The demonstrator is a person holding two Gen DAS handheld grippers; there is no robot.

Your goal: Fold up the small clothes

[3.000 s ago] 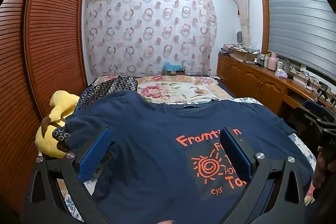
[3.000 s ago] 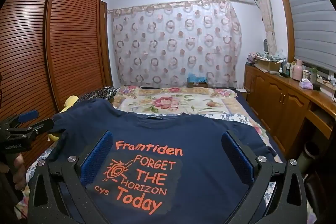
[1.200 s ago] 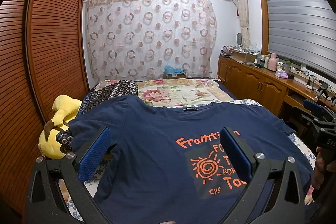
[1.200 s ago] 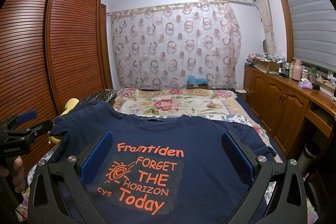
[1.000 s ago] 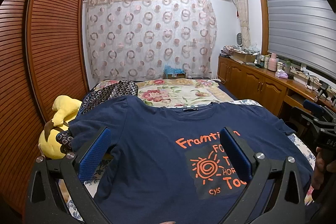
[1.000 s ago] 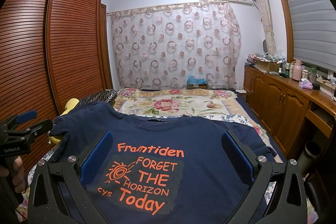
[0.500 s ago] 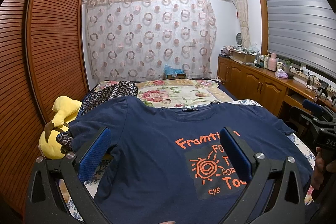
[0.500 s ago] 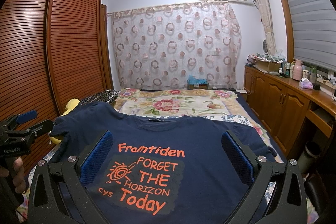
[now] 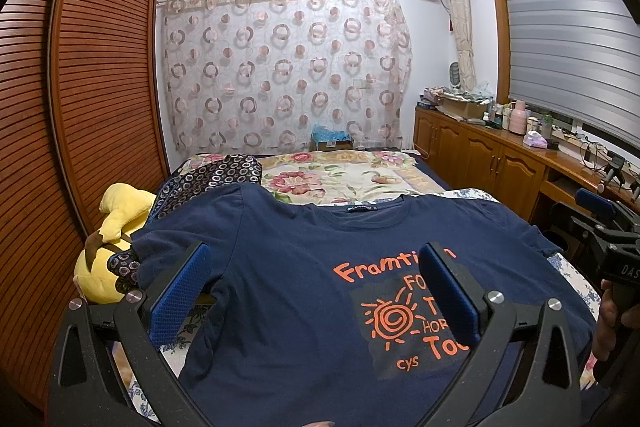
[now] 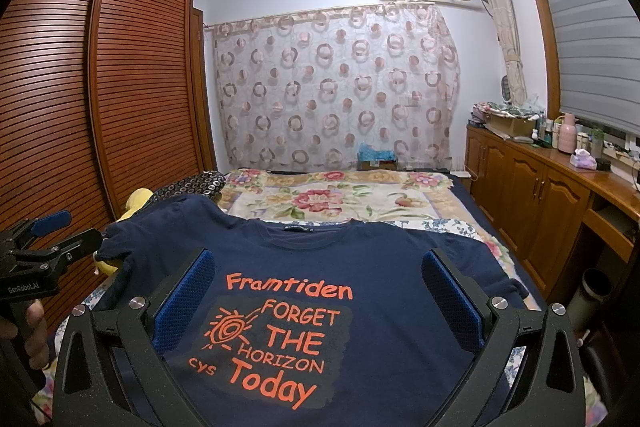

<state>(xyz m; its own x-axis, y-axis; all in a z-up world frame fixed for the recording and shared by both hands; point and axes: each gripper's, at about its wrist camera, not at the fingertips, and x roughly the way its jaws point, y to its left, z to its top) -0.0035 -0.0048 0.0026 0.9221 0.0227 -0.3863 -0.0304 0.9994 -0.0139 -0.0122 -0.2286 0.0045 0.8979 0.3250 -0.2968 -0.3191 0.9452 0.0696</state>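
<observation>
**Both grippers spread above the shirt**

Your left gripper (image 9: 316,267) and right gripper (image 10: 318,275) hover with jaws wide apart, gripping nothing; below them the navy T-shirt (image 10: 360,267) lies flat, print up, on the bed (image 10: 340,199); a yellow plush (image 9: 108,227) sits left of the shirt.

**Two wrist views facing the curtain wall**

Both fisheye cameras sit low and close over the near end of the bed (image 9: 340,179), looking toward 12 o'clock at the curtain (image 9: 284,71). The left wrist view stands further left; the right gripper (image 9: 608,227) shows at its 3 o'clock. Both share the navy T-shirt (image 10: 360,267), wardrobe (image 10: 100,87) and cabinets (image 10: 532,195).
</observation>
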